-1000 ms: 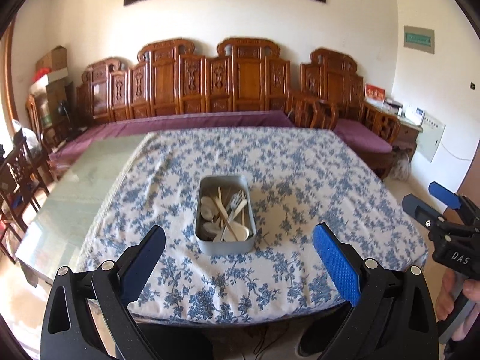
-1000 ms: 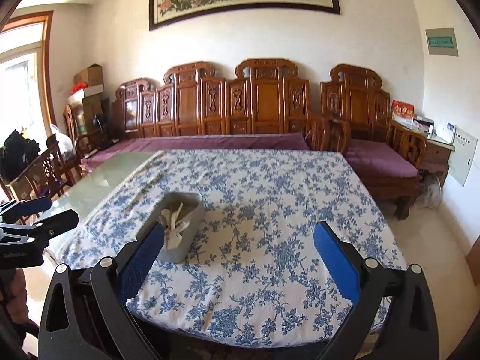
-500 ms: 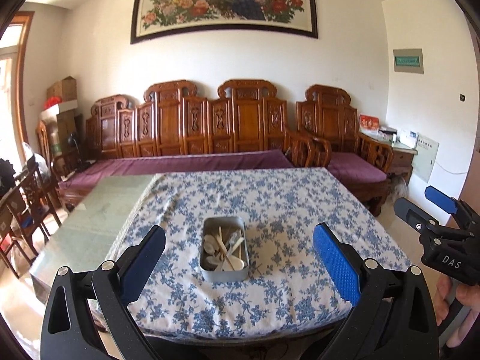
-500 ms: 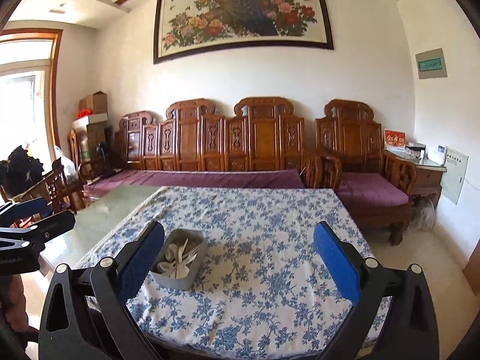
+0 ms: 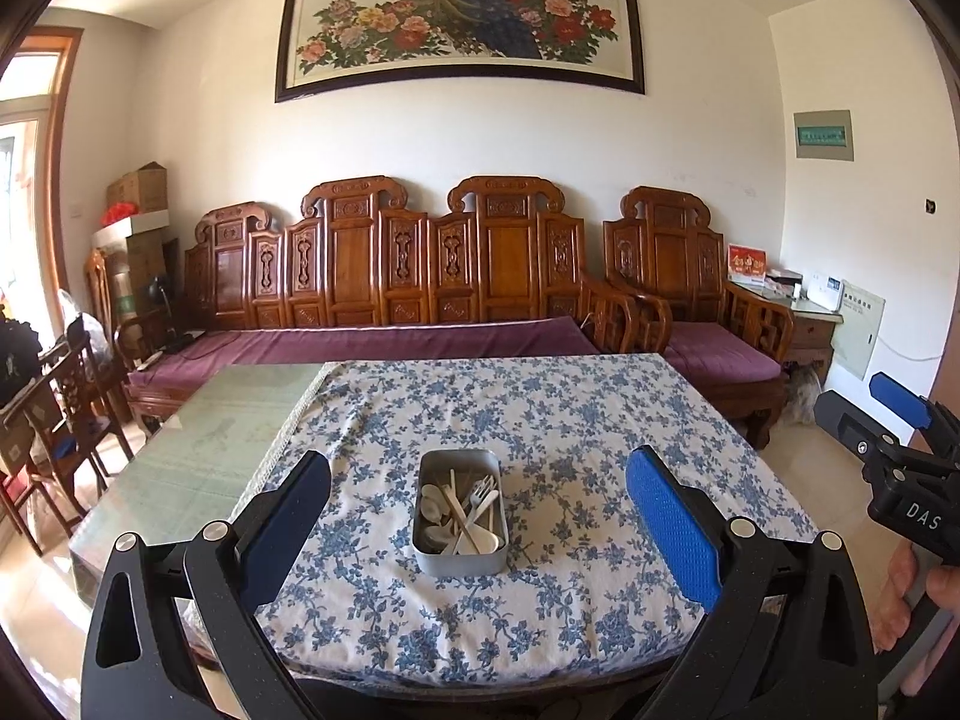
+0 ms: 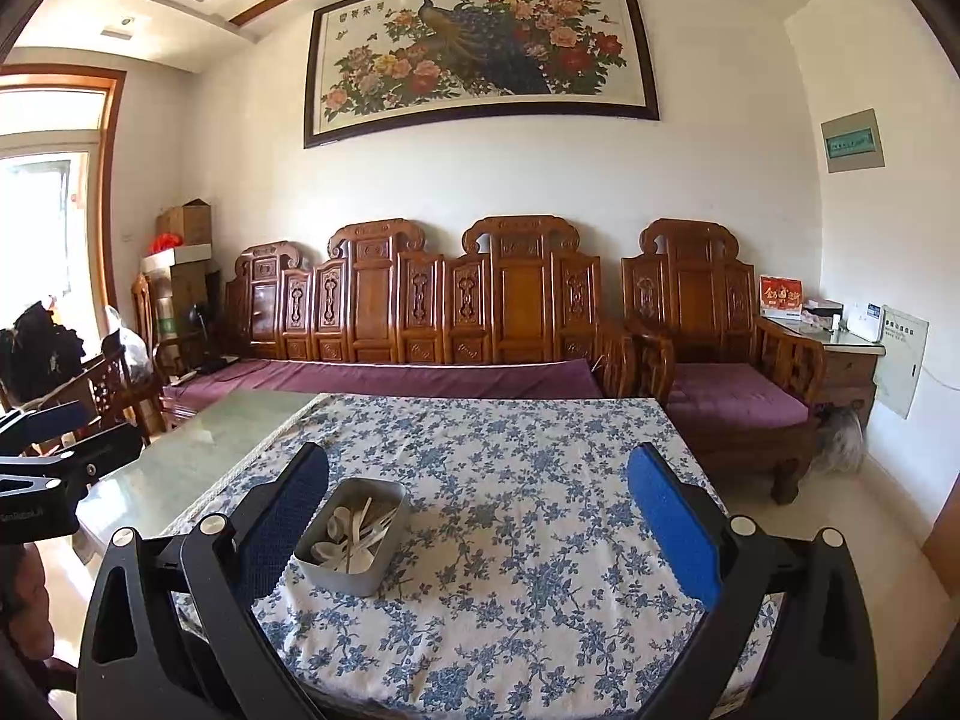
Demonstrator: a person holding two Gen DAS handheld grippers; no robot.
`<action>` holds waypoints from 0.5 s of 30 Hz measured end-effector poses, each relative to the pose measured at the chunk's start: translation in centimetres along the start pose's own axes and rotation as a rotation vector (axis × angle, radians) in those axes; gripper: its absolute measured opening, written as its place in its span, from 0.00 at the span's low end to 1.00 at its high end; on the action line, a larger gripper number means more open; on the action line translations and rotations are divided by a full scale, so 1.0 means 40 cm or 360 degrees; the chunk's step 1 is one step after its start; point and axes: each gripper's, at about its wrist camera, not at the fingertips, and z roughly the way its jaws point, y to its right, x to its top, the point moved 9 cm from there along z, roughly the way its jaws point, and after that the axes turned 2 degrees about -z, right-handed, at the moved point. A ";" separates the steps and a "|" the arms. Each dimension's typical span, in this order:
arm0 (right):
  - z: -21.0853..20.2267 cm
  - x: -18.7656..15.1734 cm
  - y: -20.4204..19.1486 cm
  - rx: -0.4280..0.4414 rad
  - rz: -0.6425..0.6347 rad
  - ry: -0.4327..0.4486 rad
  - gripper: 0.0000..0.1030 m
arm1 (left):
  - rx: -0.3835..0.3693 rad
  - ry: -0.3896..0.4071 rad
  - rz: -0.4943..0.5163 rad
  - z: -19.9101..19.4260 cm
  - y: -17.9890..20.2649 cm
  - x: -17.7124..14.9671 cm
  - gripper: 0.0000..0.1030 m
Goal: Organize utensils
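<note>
A grey metal tin (image 5: 461, 513) (image 6: 354, 534) stands on the blue-flowered tablecloth (image 5: 540, 420), holding several white spoons, a fork and wooden sticks (image 5: 465, 513). My left gripper (image 5: 477, 516) is open, held back from the table's near edge with the tin straight ahead between its fingers. My right gripper (image 6: 477, 519) is open too and empty, with the tin ahead near its left finger. In the left wrist view the right gripper (image 5: 888, 420) shows at the right edge, with a hand (image 5: 924, 594) on it. The left gripper (image 6: 54, 450) shows at the left edge of the right wrist view.
The cloth covers the right part of a glass-topped table (image 5: 204, 450). A carved wooden sofa (image 5: 420, 276) with purple cushions runs along the far wall, with an armchair (image 5: 702, 300) to its right. Wooden chairs (image 5: 66, 396) stand at the left.
Both grippers have drawn back and tilted up from the table. The tin looks smaller and farther, and the wall painting has come into view. Both stay open.
</note>
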 end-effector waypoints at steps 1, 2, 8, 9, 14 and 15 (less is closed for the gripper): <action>0.000 0.000 0.000 0.0000 -0.0001 -0.0001 0.97 | -0.0001 -0.0001 0.0000 0.001 0.001 0.000 0.92; 0.000 0.000 0.000 0.0001 -0.0001 -0.0001 0.97 | -0.0001 -0.0002 0.0000 0.001 0.002 0.000 0.92; 0.002 -0.002 0.000 0.0001 -0.0001 -0.0003 0.97 | 0.0008 -0.0002 0.0003 0.002 0.003 -0.004 0.92; 0.001 -0.002 0.001 0.0002 0.0000 -0.0003 0.97 | 0.0013 0.0002 0.0003 0.001 0.002 -0.004 0.92; 0.003 -0.008 -0.006 0.0005 -0.0003 -0.0005 0.97 | 0.0016 0.0003 0.0003 0.001 -0.001 -0.007 0.92; 0.004 -0.010 -0.007 0.0006 -0.0002 -0.0005 0.97 | 0.0015 0.0002 0.0003 0.001 -0.002 -0.008 0.92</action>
